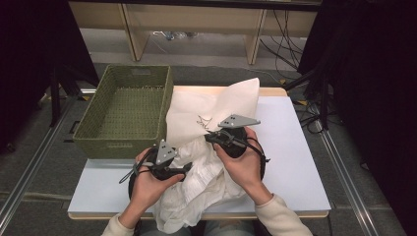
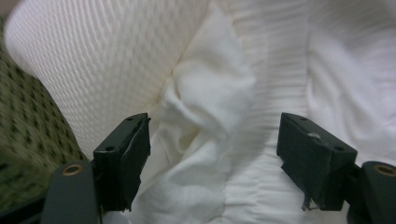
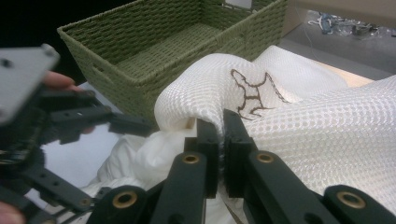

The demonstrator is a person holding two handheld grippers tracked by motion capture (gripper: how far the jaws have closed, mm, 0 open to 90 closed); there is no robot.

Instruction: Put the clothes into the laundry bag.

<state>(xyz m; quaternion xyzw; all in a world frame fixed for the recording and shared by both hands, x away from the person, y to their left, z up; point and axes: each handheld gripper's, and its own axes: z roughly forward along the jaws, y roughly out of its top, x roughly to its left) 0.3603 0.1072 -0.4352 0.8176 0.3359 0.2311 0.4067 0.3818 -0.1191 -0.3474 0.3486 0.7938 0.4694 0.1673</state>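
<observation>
Mesh laundry bag point(image 1: 211, 105), centre frame beside the green basket point(image 1: 123, 110): I am pinching its rim in the right gripper point(image 3: 221, 140) while the left gripper point(image 2: 212, 154), jaws wide and empty, is hovering over white cloth point(image 2: 205, 116). Next: grasp and stuff.

A white mesh laundry bag point(image 3: 299, 126) of coarse, matt open-weave cloth is noted, with soft crumpled white fabric point(image 2: 205, 154) beneath it. Beside the bag, a green basket point(image 1: 123, 105) of rough woven fibre is recorded.
</observation>
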